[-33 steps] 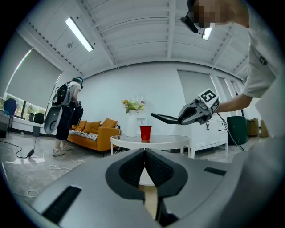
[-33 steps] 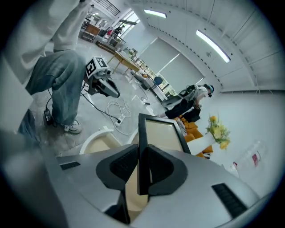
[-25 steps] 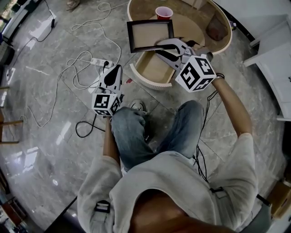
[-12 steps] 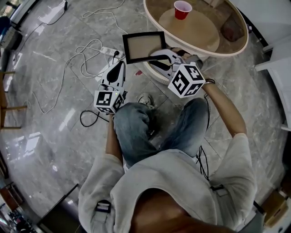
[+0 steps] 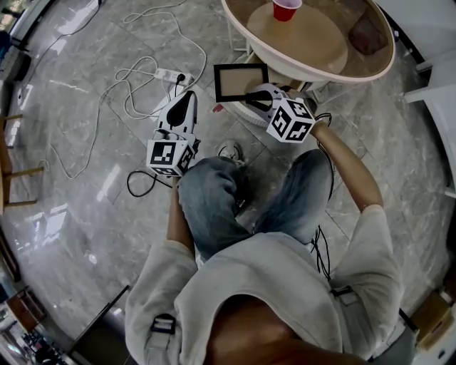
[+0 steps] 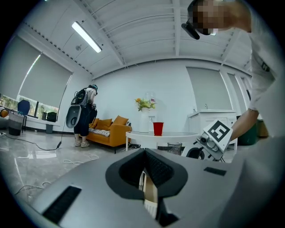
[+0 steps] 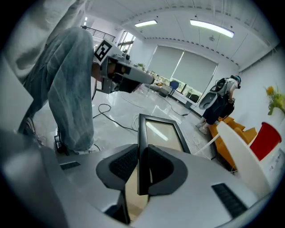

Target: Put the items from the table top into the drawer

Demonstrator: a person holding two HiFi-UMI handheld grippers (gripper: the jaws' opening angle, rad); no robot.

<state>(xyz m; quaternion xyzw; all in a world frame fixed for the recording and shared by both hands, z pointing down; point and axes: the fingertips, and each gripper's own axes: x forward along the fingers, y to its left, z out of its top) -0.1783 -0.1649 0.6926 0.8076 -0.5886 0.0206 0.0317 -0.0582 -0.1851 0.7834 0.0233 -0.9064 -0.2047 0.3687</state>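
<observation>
R gripper (image 5: 251, 95) jaws clamp pic frame (image 5: 241, 81) by edge.

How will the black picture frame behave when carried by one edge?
The picture frame looks rigid, unlikely to sag. Its shiny pane suggests fragile glass. Pinched at one edge by the right gripper, it may swing.

The picture frame (image 5: 241, 82) — dark border, pale tan panel — is clamped by its lower edge in the right gripper (image 5: 251, 95), held in the air just outside the round table (image 5: 324, 73). A red cup (image 5: 286, 9) stands upright on the tabletop. The drawer (image 5: 239, 115) shows only as a pale curved edge under the frame.
</observation>
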